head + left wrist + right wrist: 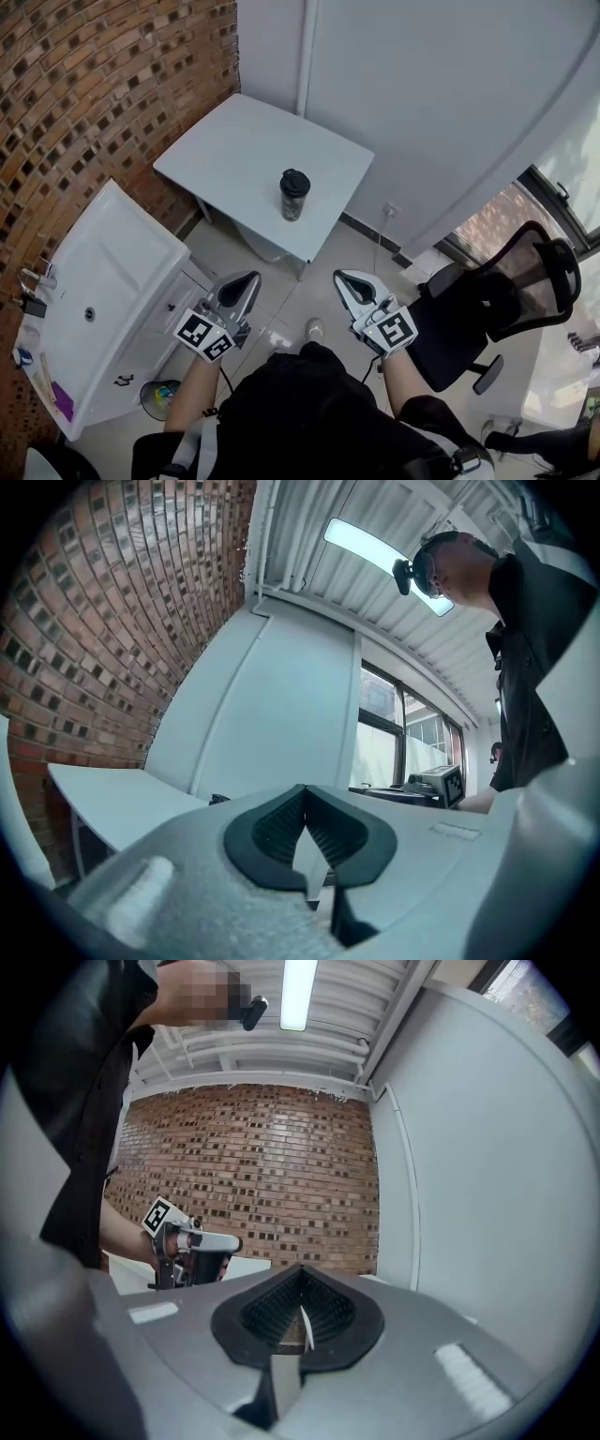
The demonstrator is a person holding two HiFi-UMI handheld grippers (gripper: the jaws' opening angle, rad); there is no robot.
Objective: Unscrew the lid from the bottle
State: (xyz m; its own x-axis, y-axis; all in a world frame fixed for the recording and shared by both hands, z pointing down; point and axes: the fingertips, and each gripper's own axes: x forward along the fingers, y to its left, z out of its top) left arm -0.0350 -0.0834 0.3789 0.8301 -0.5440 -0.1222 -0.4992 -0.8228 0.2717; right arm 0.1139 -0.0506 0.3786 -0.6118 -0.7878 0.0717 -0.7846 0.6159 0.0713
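A dark tumbler-like bottle [294,196] with a black lid [295,179] stands upright near the front edge of a small white table [239,155] in the head view. My left gripper [246,283] and right gripper [345,283] hang side by side over the floor, well short of the table, both shut with nothing in them. In the left gripper view the left gripper [305,789] has its jaws together, and only the black lid [219,799] peeks over the gripper body. The right gripper [301,1269] is likewise shut and empty in the right gripper view, which shows the left gripper [225,1241] off to the left.
A white sink counter [103,291] runs along the brick wall [103,84] at left. A black mesh office chair [506,295] stands at right. My shoe [314,328] rests on the tiled floor between the grippers. White wall panels [422,94] rise behind the table.
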